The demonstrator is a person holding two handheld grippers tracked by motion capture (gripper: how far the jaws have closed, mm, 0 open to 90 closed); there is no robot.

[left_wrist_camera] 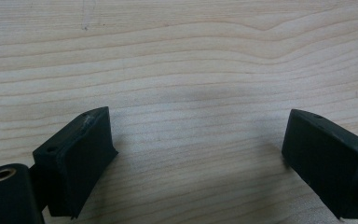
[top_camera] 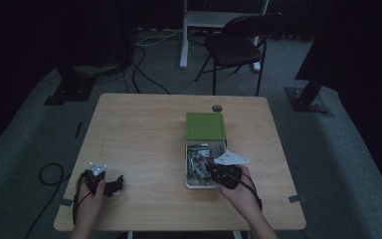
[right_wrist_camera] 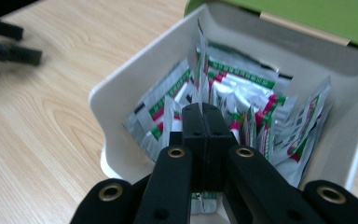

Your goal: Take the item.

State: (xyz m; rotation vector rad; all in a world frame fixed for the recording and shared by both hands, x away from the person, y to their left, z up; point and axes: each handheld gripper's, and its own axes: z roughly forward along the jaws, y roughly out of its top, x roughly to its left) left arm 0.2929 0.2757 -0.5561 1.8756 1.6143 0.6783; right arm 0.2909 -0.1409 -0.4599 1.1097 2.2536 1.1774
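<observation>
A white box (top_camera: 189,185) (right_wrist_camera: 135,79) with its green lid (top_camera: 206,126) (right_wrist_camera: 307,14) folded back stands right of the table's middle. It holds several silver sachets (right_wrist_camera: 242,93) with red and green print. My right gripper (top_camera: 213,168) (right_wrist_camera: 206,112) hangs over the box's near end. Its jaws are shut on the lower edge of one sachet (right_wrist_camera: 200,60), which stands edge-on above the tips. My left gripper (top_camera: 118,183) (left_wrist_camera: 198,149) rests near the table's front left, open, with bare wood between its fingers (left_wrist_camera: 81,158).
The wooden table (top_camera: 144,129) has a cable hole (top_camera: 217,108) behind the box. A black folding chair (top_camera: 238,42) and a white desk leg (top_camera: 184,35) stand beyond the far edge. Cables (top_camera: 144,74) lie on the grey floor.
</observation>
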